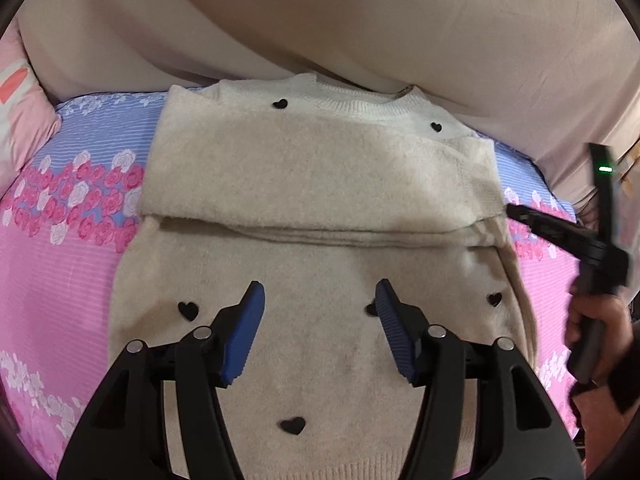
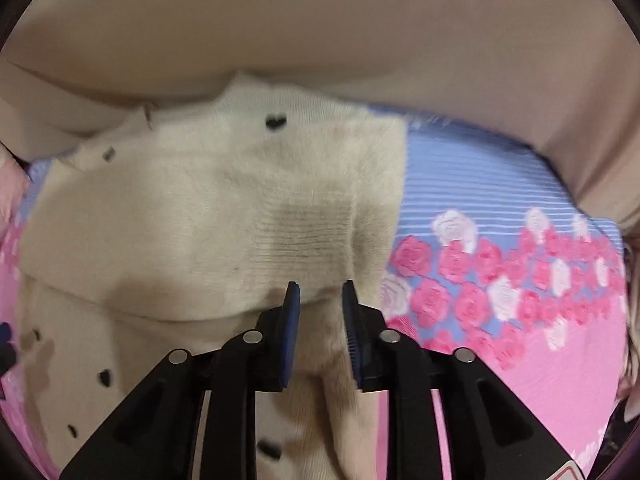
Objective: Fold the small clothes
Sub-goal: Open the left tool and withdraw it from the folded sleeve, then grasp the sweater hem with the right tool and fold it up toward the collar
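— Lying where, exactly, was the sweater [image 1: 312,240]?

— Flat on the floral bedsheet [image 1: 60,248], a cream knit with small black hearts, its neckline toward the beige cover [image 1: 360,20] at the far side. Both sleeves were folded across the chest in a band.

— And the left gripper [image 1: 318,300]?

— It hovered over the lower body of the sweater, jaws apart, nothing between the blue pads.

— The right gripper [image 2: 320,296]?

— At the sweater's right edge, by the ribbed cuff [image 2: 312,236]. Its jaws stood narrowly apart; the picture was blurred, but no cloth was pinched. A hand [image 1: 596,328] held its handle.
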### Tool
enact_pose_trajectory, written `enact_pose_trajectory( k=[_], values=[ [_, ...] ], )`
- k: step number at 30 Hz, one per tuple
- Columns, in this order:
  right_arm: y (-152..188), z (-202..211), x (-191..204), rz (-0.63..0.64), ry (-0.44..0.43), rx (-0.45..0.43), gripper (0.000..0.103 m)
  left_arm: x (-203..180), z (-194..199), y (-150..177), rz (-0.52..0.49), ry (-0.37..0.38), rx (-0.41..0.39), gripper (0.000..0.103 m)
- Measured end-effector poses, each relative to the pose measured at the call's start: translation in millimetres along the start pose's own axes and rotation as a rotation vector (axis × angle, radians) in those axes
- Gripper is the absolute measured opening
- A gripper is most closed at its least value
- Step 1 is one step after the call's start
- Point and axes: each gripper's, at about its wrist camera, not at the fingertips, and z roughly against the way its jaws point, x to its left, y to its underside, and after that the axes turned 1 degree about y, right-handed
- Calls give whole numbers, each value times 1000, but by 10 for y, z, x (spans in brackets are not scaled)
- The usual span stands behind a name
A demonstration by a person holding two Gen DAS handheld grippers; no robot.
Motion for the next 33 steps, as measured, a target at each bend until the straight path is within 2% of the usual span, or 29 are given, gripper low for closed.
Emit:
enact_pose_trajectory(
  k=[1, 2, 7, 12, 15, 17, 19, 21, 24, 25, 28, 29, 31, 33],
  values=[
    [84, 167, -23, -9, -11, -25, 41, 46, 10, 43, 8, -11, 5, 57],
    [200, 291, -69, -25, -16, -36, 46, 91, 12, 72, 17, -20, 12, 59],
    [984, 591, -227, -83, -26, 57, 49, 433, 47, 415, 73, -92, 69, 60],
    [1803, 670, -196, -128, -26, 137, 54, 833, 97, 835, 125, -179, 133, 60],
    [2118, 692, -177, -171, -49, 161, 59, 1003, 142, 1032, 144, -212, 153, 60],
    [2216, 662, -141, -192, -69, 161, 63, 1095, 147, 1155, 147, -225, 172, 63],
    [2341, 651, -101, -205, -89, 158, 66, 1158, 135, 1255, 142, -238, 191, 71],
    [2409, 632, -60, -208, -84, 162, 66, 1210, 130, 1333, 151, -243, 193, 73],
    [2469, 579, -59, -255, -98, 171, 66, 1324, 67, 1467, 215, -177, 218, 82],
    [2489, 560, -74, -279, -115, 176, 66, 1322, 101, 1500, 210, -164, 175, 86],
    [2565, 521, -102, -327, -144, 169, 69, 1230, 81, 1560, 147, -191, 160, 90],
    [2571, 521, -92, -328, -145, 168, 71, 1186, 77, 1579, 129, -204, 158, 90],
    [2571, 522, -65, -324, -141, 166, 74, 1111, 95, 1602, 118, -186, 152, 87],
    [2553, 514, -22, -312, -129, 171, 72, 1036, 129, 1613, 99, -158, 144, 74]
  ],
)
